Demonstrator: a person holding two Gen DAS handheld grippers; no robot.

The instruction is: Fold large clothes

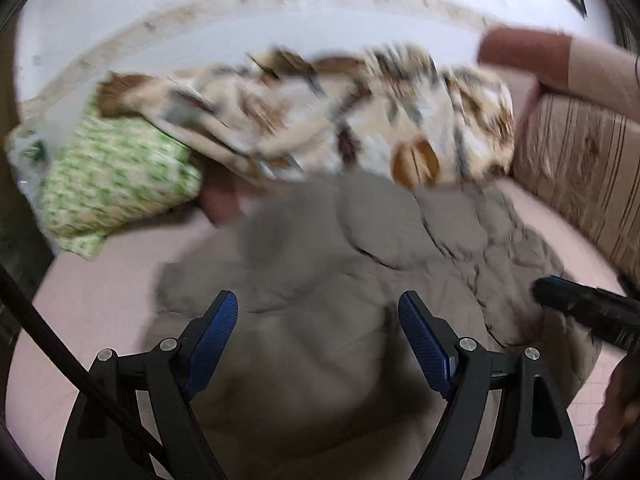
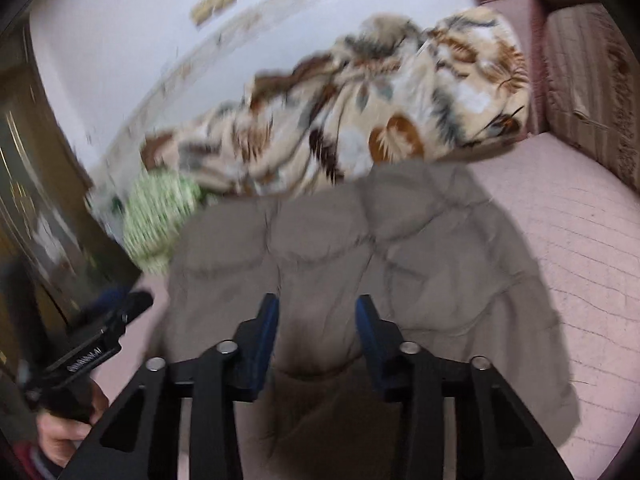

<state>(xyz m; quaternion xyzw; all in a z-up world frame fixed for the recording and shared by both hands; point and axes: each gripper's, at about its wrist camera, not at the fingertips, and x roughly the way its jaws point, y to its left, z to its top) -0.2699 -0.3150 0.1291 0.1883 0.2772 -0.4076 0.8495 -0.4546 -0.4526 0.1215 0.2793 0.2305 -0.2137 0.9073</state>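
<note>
A grey quilted jacket (image 1: 320, 248) (image 2: 320, 248) lies spread and rumpled on a pink bed sheet (image 1: 100, 300) (image 2: 580, 220). My left gripper (image 1: 318, 308) hovers over its middle with the jaws wide apart and nothing between the blue pads. My right gripper (image 2: 316, 312) is over the jacket's near part with the jaws partly apart. Jacket fabric shows in the gap, but I see no pad pressing on it. In the left wrist view the right gripper (image 1: 538, 292) is at the jacket's right edge. The left gripper (image 2: 136, 304) shows at the jacket's left edge, held by a hand (image 2: 60, 432).
A floral beige and brown blanket (image 1: 320, 120) (image 2: 360, 120) lies bunched beyond the jacket. A green patterned pillow (image 1: 112, 176) (image 2: 160, 208) sits at the far left. A striped cushion (image 1: 580, 168) (image 2: 592, 80) stands at the right. A wooden door (image 2: 32, 200) is at the left.
</note>
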